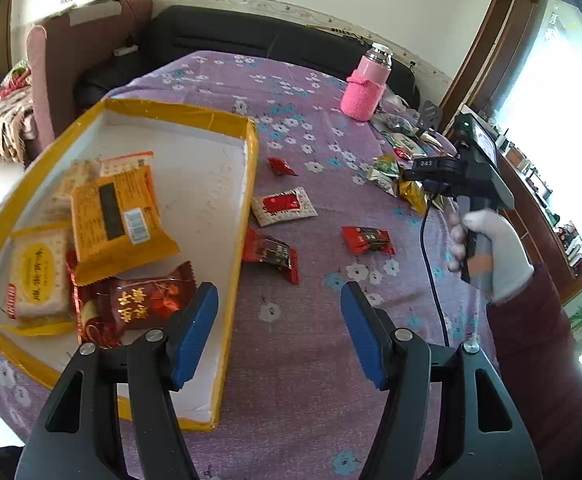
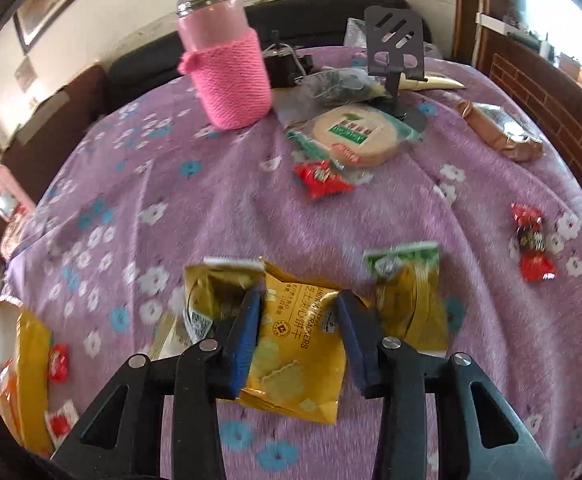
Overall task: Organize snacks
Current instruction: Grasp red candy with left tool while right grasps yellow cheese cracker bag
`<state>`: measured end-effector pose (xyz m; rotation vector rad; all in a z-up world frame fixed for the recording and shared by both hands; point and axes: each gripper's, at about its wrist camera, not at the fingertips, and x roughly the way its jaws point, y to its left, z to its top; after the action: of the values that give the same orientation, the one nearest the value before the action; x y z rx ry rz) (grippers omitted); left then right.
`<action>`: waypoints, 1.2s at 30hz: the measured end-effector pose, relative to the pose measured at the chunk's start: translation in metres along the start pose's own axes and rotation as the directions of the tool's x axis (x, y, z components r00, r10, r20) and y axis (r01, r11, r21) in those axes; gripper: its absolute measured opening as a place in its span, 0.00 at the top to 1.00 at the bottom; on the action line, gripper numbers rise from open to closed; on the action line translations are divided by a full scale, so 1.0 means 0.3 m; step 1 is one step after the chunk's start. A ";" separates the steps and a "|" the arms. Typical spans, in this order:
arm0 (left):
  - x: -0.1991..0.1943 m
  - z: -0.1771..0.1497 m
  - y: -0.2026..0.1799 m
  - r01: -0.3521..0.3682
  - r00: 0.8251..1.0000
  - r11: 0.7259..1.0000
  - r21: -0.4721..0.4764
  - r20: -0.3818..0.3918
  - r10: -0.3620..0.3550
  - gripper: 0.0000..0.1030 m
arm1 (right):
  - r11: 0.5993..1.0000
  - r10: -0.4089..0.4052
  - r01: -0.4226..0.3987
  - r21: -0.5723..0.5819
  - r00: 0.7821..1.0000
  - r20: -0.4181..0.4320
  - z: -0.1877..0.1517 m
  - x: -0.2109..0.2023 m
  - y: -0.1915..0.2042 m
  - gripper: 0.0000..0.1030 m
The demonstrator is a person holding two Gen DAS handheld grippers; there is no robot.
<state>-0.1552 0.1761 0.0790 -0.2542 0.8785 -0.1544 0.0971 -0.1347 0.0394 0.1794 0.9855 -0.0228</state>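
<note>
Right wrist view: right gripper (image 2: 297, 332) pinches a yellow cracker pack (image 2: 295, 364). Left gripper (image 1: 279, 330) is spread wide over the cloth (image 1: 291, 380), box (image 1: 231, 276) just left.

Glass bottle in pink knitted sleeve (image 2: 227, 68), steel cap, standing upright near the far edge of the purple floral tablecloth (image 2: 211, 184). Black perforated metal phone stand (image 2: 395, 46) upright toward the far right corner. Black sofa (image 1: 251, 40) behind the far edge.
</note>
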 end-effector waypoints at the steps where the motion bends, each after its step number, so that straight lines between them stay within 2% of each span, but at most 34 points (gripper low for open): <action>1: 0.004 0.000 -0.001 0.002 1.000 1.000 0.003 -0.002 -0.002 0.39 | 1.000 0.024 -0.024 0.000 1.000 -0.009 -0.016 -0.013 -0.008 0.62; 4: 0.011 -0.001 -0.009 0.009 1.000 1.000 0.013 -0.005 -0.009 0.39 | 0.992 0.124 -0.124 0.001 0.991 -0.053 -0.072 -0.063 -0.032 0.63; 8: 0.025 0.002 -0.017 0.017 1.000 1.000 0.022 -0.010 -0.016 0.39 | 0.966 0.253 -0.257 -0.011 0.957 -0.141 -0.163 -0.142 -0.044 0.63; 9: 0.031 0.003 -0.021 0.023 1.000 1.000 0.021 -0.014 -0.023 0.39 | 0.964 0.261 -0.267 -0.022 0.954 -0.146 -0.182 -0.161 -0.046 0.60; 11: 0.046 0.008 -0.034 0.036 0.999 0.999 0.023 -0.022 -0.035 0.39 | 0.966 0.247 -0.253 -0.042 0.962 -0.114 -0.220 -0.206 -0.043 0.57; 12: 0.055 0.013 -0.048 0.039 0.999 0.999 0.034 -0.025 -0.038 0.39 | 0.969 0.237 -0.242 -0.049 0.966 -0.101 -0.232 -0.212 -0.040 0.44; 14: 0.076 0.025 -0.087 0.045 0.999 0.996 0.076 -0.032 -0.043 0.39 | 0.973 0.219 -0.224 -0.052 0.973 -0.075 -0.257 -0.220 -0.030 0.33; 17: 0.118 0.057 -0.157 0.062 0.997 0.986 0.157 -0.057 -0.054 0.39 | 0.967 0.249 -0.253 -0.039 0.964 -0.093 -0.300 -0.186 -0.008 0.33; 19: 0.150 0.085 -0.196 0.072 0.996 0.976 0.205 -0.065 -0.060 0.39 | 0.967 0.241 -0.246 -0.064 0.967 -0.077 -0.315 -0.181 0.003 0.40; 20: 0.173 0.102 -0.220 0.074 0.996 0.970 0.234 -0.073 -0.058 0.39 | 0.969 0.228 -0.233 -0.079 0.971 -0.069 -0.318 -0.181 0.007 0.53; 25: 0.316 0.143 -0.315 0.139 0.984 0.924 0.356 -0.155 -0.088 0.39 | 0.954 0.291 -0.295 -0.046 0.954 -0.072 -0.316 -0.168 -0.026 0.54; 27: 0.375 0.150 -0.352 0.167 0.977 0.896 0.412 -0.194 -0.093 0.39 | 0.948 0.312 -0.315 -0.036 0.947 -0.072 -0.312 -0.165 -0.039 0.54; 28: 0.409 0.154 -0.374 0.192 0.970 0.873 0.449 -0.221 -0.100 0.39 | 0.946 0.319 -0.322 -0.032 0.945 -0.072 -0.310 -0.164 -0.043 0.54; 32: 0.494 0.158 -0.418 0.199 0.965 0.813 0.547 -0.252 -0.067 0.39 | 0.941 0.336 -0.338 -0.020 0.939 -0.070 -0.304 -0.161 -0.047 0.53; 34: 0.543 0.153 -0.422 0.199 0.955 0.811 0.551 -0.293 -0.035 0.40 | 0.937 0.348 -0.349 -0.008 0.935 -0.071 -0.302 -0.159 -0.054 0.53; 35: 0.546 0.151 -0.419 0.191 0.958 0.811 0.554 -0.286 -0.030 0.43 | 0.934 0.356 -0.357 0.000 0.932 -0.071 -0.301 -0.158 -0.058 0.53; 36: 0.540 0.148 -0.423 0.186 0.959 0.813 0.553 -0.283 -0.027 0.61 | 0.933 0.360 -0.361 0.005 0.930 -0.071 -0.301 -0.158 -0.060 0.53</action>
<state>-0.0223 0.0230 0.0222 0.2973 1.0401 -0.5628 -0.0058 -0.1409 0.0276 0.3545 1.0109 0.3272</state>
